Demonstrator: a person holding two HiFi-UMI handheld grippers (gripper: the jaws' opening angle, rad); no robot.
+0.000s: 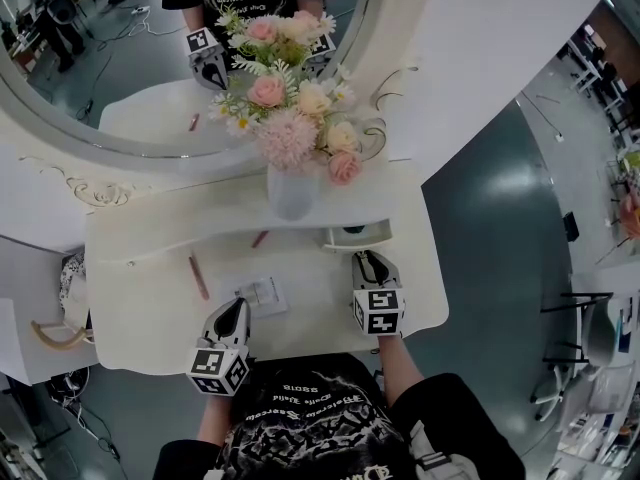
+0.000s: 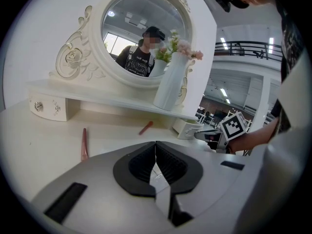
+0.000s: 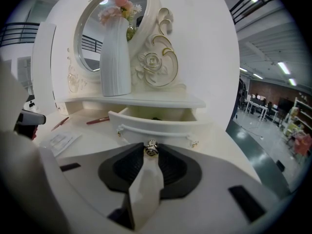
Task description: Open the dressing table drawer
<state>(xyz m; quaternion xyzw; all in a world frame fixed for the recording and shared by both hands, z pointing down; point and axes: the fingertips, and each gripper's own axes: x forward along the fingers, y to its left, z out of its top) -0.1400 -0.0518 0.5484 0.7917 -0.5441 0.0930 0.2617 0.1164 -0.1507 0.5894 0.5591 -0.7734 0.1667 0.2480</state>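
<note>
the dressing table (image 1: 150,313) has its small drawer (image 3: 156,124) under the shelf's right end, partly out. the left gripper (image 2: 156,156) is closed on nothing. the right gripper (image 3: 151,154) pinches the drawer's knob (image 3: 151,147); best to pull straight back and level, without twisting.
</note>
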